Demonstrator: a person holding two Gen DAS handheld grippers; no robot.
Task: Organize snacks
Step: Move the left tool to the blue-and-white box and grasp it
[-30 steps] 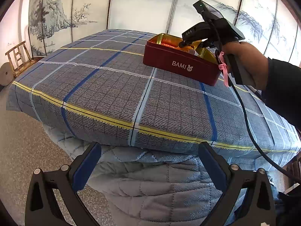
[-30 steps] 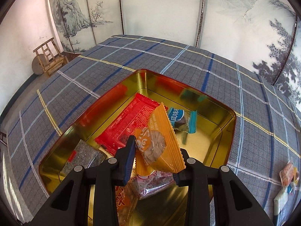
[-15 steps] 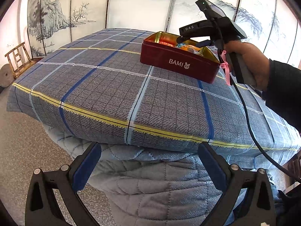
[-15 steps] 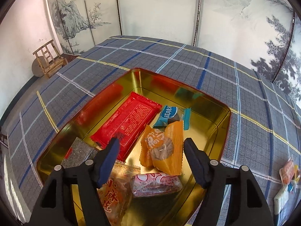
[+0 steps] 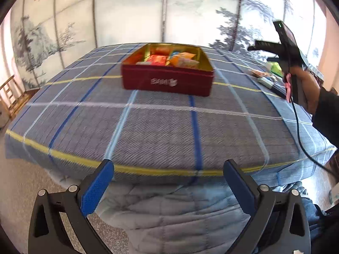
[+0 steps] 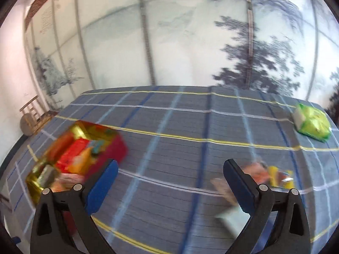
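Observation:
A red tin with a gold inside [image 5: 167,80] [image 6: 110,146] stands on the checked blue-grey cloth and holds several wrapped snacks. My right gripper [image 6: 169,169] hangs over bare cloth to the right of the tin, its jaws opening wide with nothing between them; in the left wrist view it [image 5: 262,50] shows at the far right in a person's hand [image 5: 307,82]. Loose snacks [image 6: 269,173] [image 5: 262,77] lie blurred by its right finger, and a green packet [image 6: 311,122] sits further back. My left gripper [image 5: 168,169] is open at the cloth's near edge, empty.
The cloth-covered table [image 5: 148,127] has a quilted skirt [image 5: 169,211] below its near edge. A painted screen [image 6: 169,42] stands behind it. A wooden chair [image 6: 35,112] sits at the far left. A black cable [image 5: 300,139] trails from the right gripper.
My right gripper let go of the orange snack into the tin, opened wide and swung right toward the loose snacks. The left gripper shifted slightly, staying open.

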